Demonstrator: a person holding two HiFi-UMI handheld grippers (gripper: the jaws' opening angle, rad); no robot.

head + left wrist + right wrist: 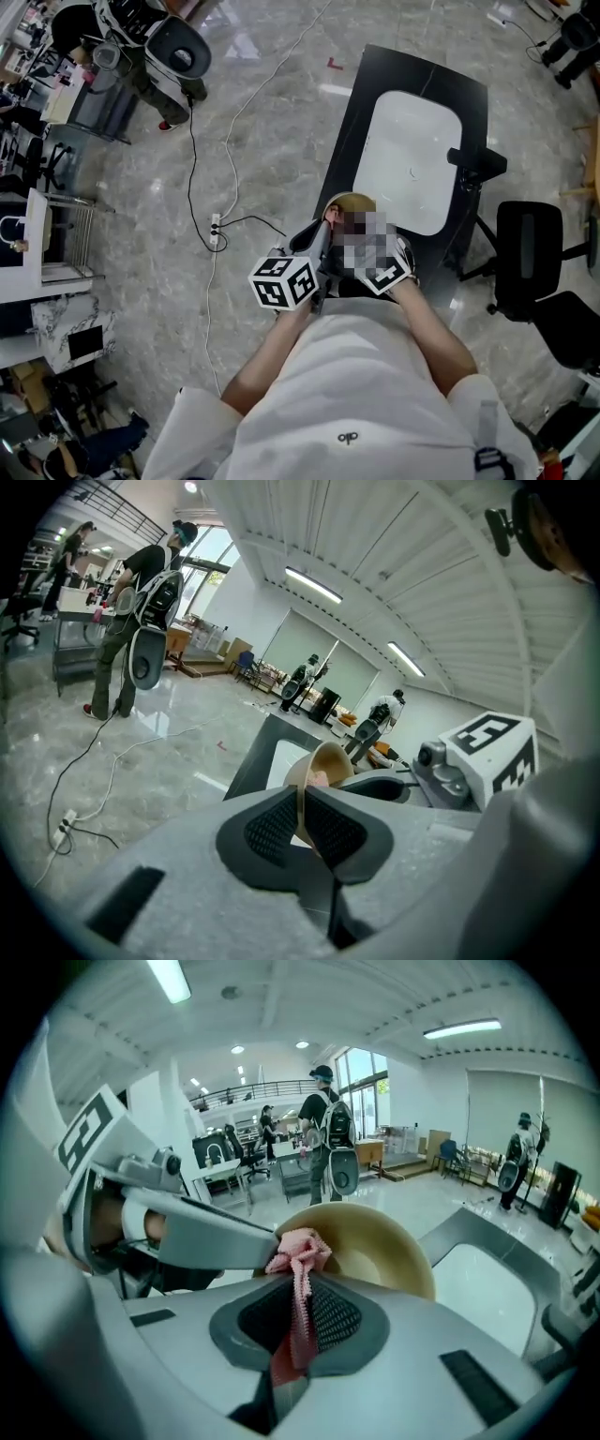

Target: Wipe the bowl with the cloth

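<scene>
One bowl [384, 1241], one cloth [298, 1251], two grippers, both mine; I also count one dark table [356, 122] with one white mat [412, 159] on it, and one black chair [530, 244] at the right of the head view.

On the floor at the middle left of that view lies a power strip [215, 230] with a cable [192, 169] running up from it. In the left gripper view one person with a backpack [141, 621] stands at the upper left and two more [305, 677] stand far off in the middle; none of them is near the bowl. A mosaic patch in the head view covers my right gripper's tips and part of the bowl, so I read the grips from the gripper views.

My left gripper [302, 808] has its fingers nearly together, clamped on the bowl's thin wall; the wall stands edge-on between the two pads. The bowl is tan and tilted, its mouth turned toward my right gripper; it sits at the middle of the head view, over the near end of the table.

My right gripper [298, 1312] is pinched on the pink cloth; a strip runs down between the pads, and the bunched end sits at the bowl's left rim, seemingly touching it, just beside my left gripper's finger.
</scene>
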